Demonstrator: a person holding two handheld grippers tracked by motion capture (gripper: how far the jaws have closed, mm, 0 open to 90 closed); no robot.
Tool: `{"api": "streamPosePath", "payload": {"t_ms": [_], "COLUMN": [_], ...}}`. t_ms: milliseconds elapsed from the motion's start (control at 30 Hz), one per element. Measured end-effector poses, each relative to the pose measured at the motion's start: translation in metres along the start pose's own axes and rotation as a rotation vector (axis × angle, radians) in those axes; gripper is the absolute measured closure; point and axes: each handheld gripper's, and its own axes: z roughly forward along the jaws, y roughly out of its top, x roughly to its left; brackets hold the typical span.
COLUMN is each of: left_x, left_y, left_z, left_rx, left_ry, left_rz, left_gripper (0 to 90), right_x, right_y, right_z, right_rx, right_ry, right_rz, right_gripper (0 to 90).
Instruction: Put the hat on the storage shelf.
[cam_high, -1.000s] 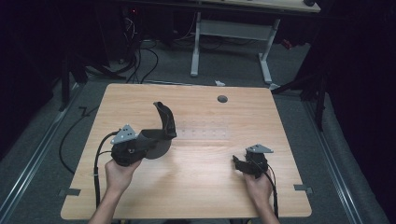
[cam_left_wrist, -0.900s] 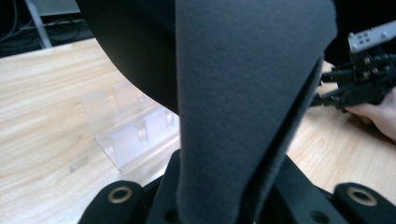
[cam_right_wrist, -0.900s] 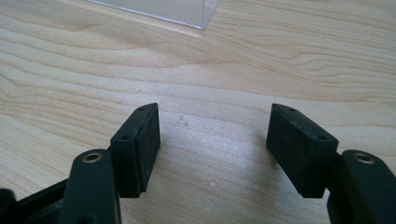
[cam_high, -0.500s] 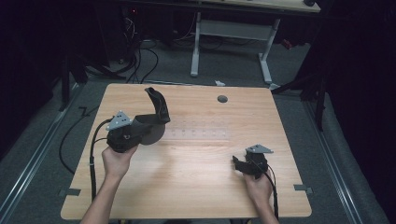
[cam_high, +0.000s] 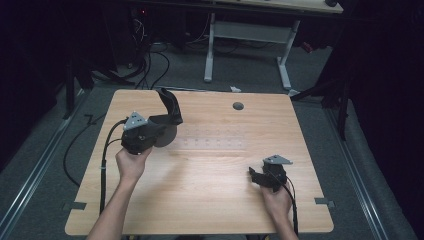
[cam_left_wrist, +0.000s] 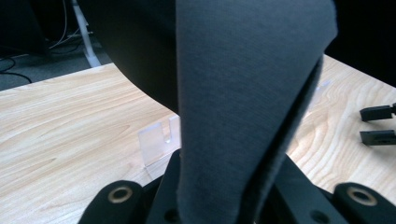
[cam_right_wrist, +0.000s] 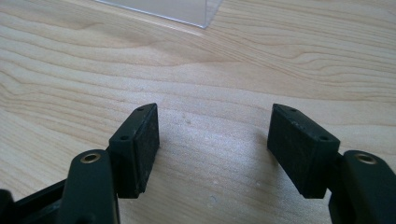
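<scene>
Gripping grey cloth (cam_left_wrist: 252, 93), left tongs (cam_high: 167, 122); right tongs (cam_right_wrist: 215, 140) gape.

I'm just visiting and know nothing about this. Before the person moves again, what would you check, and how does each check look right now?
1. Left gripper has a firm hold on the dark grey felt piece: ok, jaws shut on it.
2. Felt piece lifted off the table: ok, it stands up above the gripper.
3. Right gripper free to help: ok, jaws open with nothing between them.
4. Clear plastic strip still lying flat mid-table: ok.
5. What the felt piece is, or where it should go: cannot tell.
</scene>
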Motion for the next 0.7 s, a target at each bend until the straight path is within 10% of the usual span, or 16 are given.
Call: {"api": "streamPosePath", "payload": {"t_ms": [700], "left_x": [0.007], "left_y": [-0.01], "left_z": [0.027], "left_rx": [-0.014], "left_ry": [0.092], "left_rz": [0.006], "left_gripper": [85.2], "right_x": [0.0], "right_y": [0.0], "right_z": [0.0], "right_rx": [-0.001], "right_ry": [0.001], "right_rz": [0.0], "right_gripper": [34.4]}}
